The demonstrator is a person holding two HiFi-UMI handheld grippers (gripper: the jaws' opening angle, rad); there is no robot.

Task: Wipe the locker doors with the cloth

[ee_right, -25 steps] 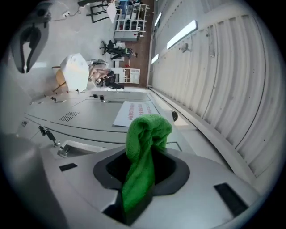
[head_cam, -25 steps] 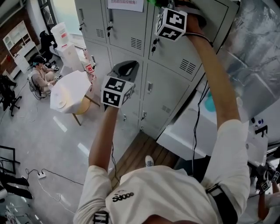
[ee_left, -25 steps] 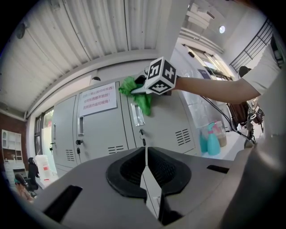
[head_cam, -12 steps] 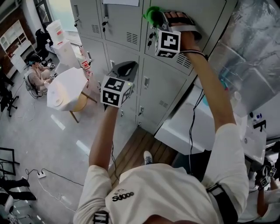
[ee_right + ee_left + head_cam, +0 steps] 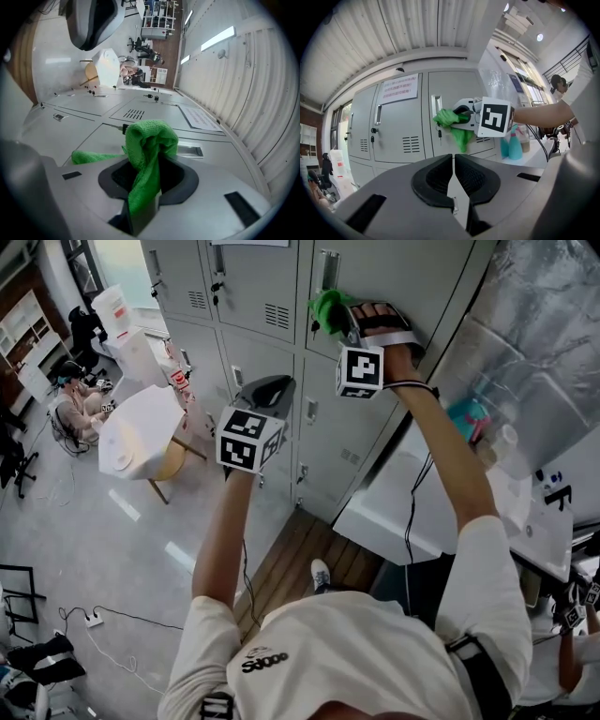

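Moved: since a second ago our right hand-held gripper (image 5: 339, 320) has come down the locker door (image 5: 412, 273) with the cloth (image 5: 327, 307), from the top edge of the head view to just below the door's handle (image 5: 328, 266). Our left hand-held gripper (image 5: 270, 385) has hardly shifted.
Count: we see two hand-held grippers, one cloth, one paper notice (image 5: 398, 89) and one teal spray bottle (image 5: 466, 416). The lockers show in three columns, and we cannot count all their doors.
Cloth: green, caught between the right jaws and held against the door, beside its key (image 5: 439, 135).
Cloth axis: bunched at the jaw tips, with the long tail hanging straight down the door. In the right gripper view a second flap trails off to one side.
Right hand-held gripper: clamped on the cloth, jaws pointing into the door.
Left hand-held gripper: jaws closed together with nothing between them, held in the air below and left of the right one, aimed at the lockers.
Counter (image 5: 375, 521): right of the lockers, carrying the spray bottle.
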